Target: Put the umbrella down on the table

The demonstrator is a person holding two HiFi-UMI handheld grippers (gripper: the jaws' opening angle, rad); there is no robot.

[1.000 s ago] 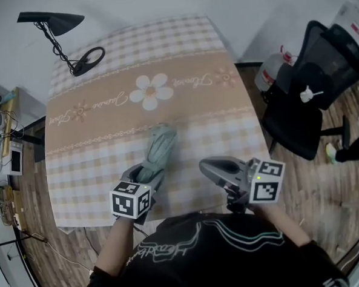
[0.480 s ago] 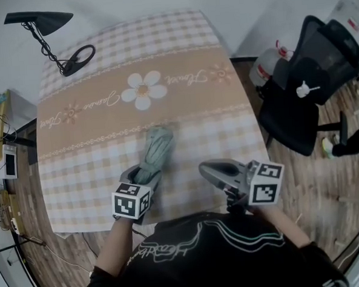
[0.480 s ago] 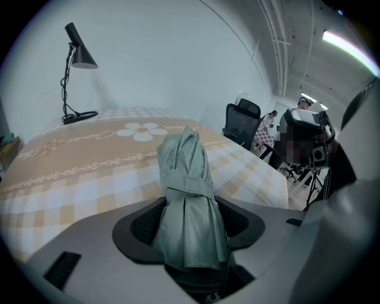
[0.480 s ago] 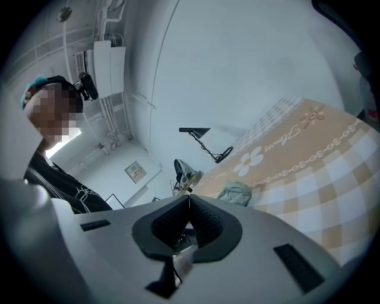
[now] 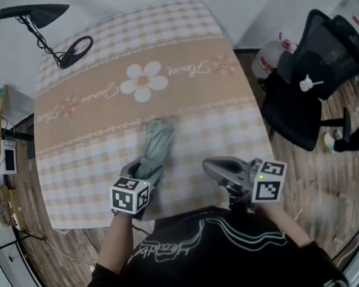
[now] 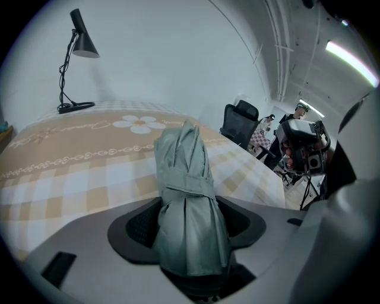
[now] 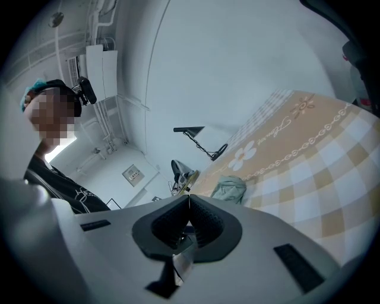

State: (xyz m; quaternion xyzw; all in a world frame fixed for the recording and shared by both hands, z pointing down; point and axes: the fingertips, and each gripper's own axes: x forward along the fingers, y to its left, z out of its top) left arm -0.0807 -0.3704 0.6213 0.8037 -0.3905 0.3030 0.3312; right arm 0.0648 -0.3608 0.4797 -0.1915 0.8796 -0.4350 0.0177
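A folded grey-green umbrella (image 5: 155,144) points away from me over the checked tablecloth (image 5: 96,169), near its front edge. My left gripper (image 5: 146,167) has the umbrella's near end between its jaws. In the left gripper view the bundle (image 6: 187,190) fills the gap, and the pads still lie against the fabric while the jaws are opening. I cannot tell whether its far end touches the cloth. My right gripper (image 5: 209,166) hovers to the right of the umbrella, apart from it. In the right gripper view its jaws (image 7: 189,202) are shut on nothing, and the umbrella (image 7: 230,190) shows beyond them.
A black desk lamp (image 5: 42,24) stands at the table's far left corner. A black office chair (image 5: 308,71) sits off the table's right side. A shelf with cables and devices (image 5: 1,151) lines the left edge of the room. The cloth has a flower print (image 5: 142,82) across its middle.
Both grippers have sunk a little toward the table. The umbrella has stayed in the left gripper and come down with it.
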